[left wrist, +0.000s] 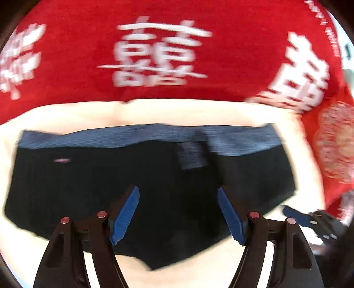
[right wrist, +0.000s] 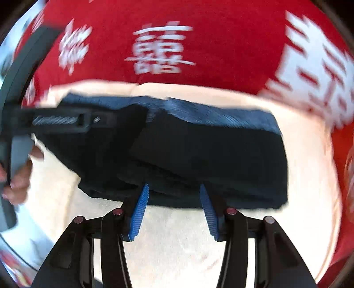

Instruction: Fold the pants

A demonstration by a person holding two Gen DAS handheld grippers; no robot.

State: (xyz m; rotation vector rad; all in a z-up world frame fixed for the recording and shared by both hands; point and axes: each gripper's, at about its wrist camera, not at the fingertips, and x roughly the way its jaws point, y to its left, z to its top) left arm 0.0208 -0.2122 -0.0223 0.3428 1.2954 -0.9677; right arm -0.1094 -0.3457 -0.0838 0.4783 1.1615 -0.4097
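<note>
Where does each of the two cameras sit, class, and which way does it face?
Left wrist view: sits on the left gripper, facing steeply down over the folded black pants with a grey-blue waistband; its open blue-padded fingers show, and the right gripper at the right edge.
Right wrist view: sits on the right gripper, facing down at the pants' near edge; its open fingers, the left gripper and a hand show.
Shared: pants, cream cloth, red character-printed fabric.

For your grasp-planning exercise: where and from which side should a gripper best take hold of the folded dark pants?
Probably the pants' near folded edge, approached from above on the open cream cloth side; that edge lies free there, with layers stacked, right before the open right gripper.
</note>
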